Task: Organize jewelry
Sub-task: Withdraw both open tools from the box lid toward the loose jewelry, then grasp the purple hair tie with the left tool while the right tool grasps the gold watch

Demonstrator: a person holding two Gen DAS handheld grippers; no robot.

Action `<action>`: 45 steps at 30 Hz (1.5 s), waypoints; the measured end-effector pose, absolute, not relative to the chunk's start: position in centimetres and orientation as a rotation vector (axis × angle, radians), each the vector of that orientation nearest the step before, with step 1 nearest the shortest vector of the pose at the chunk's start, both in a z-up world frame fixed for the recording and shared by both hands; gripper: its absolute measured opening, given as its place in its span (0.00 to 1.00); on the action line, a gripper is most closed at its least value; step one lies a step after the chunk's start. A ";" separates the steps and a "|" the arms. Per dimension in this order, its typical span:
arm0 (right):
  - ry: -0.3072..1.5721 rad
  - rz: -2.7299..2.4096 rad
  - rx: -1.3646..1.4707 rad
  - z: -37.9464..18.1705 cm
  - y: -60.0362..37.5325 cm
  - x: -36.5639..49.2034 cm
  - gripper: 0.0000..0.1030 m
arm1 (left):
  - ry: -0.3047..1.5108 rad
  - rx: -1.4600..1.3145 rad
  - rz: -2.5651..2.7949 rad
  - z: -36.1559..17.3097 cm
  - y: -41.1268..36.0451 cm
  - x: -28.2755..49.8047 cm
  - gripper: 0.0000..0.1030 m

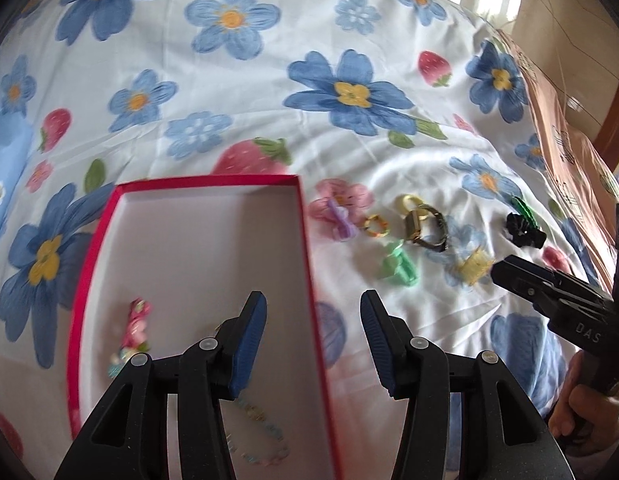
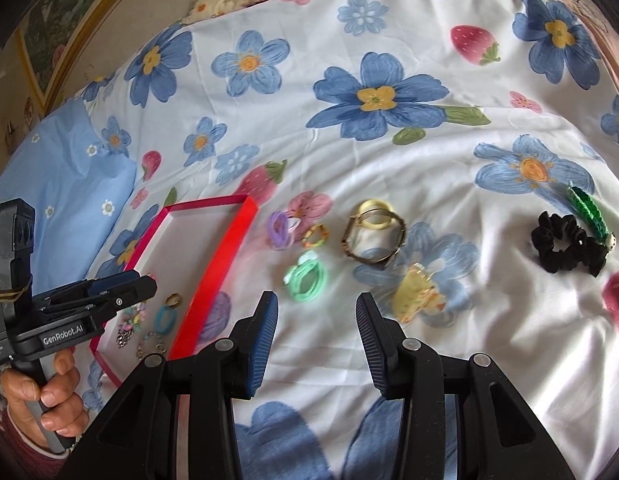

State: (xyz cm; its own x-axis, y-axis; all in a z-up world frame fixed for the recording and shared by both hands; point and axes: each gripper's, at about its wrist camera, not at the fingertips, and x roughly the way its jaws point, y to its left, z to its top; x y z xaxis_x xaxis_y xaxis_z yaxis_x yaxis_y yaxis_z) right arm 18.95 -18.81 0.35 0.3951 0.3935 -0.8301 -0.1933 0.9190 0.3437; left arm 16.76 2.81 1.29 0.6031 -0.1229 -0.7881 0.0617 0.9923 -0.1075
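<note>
The shallow red-rimmed cardboard box (image 1: 213, 264), already given a pink flower clip (image 1: 136, 322), is overhung by the left gripper (image 1: 313, 344), its jaws spread and empty. Right of the box, loose pieces lie on the floral bedsheet (image 2: 349, 152), a gold watch (image 2: 373, 240) among them, seemingly awaiting collection. The right gripper (image 2: 317, 340), jaws likewise spread, is poised near them.

Both wrist cams looked down close over the bedsheet (image 1: 269, 80): left hung above the red box (image 1: 213, 178), right over loose pieces. Both caught the box and gold watch (image 2: 373, 240).
</note>
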 end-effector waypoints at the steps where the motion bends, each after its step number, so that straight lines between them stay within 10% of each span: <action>1: 1.104 0.371 0.202 0.3 -19.0 19.2 0.41 | 0.919 -0.068 -0.114 1.2 2.5 17.3 0.47; 26: 1.240 0.285 0.136 -6.3 -20.8 27.7 0.39 | 1.118 -0.032 -0.131 -6.8 -2.3 33.3 0.26; 31: 1.279 0.285 0.104 -8.1 -20.0 28.2 0.12 | 1.114 -0.029 -0.138 -7.5 -2.1 33.9 0.08; 45: 1.185 0.298 0.150 -5.1 -20.3 27.2 0.06 | 1.023 -0.061 -0.208 -5.1 -0.3 31.3 0.05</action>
State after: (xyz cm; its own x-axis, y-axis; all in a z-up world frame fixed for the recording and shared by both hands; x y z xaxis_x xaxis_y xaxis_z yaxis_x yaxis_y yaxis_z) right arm 27.16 -20.25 -5.07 0.3435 0.3069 -0.8876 -0.1501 0.9509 0.2707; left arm 31.27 -0.34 -5.08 0.5028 -0.2007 -0.8408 0.1441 0.9785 -0.1474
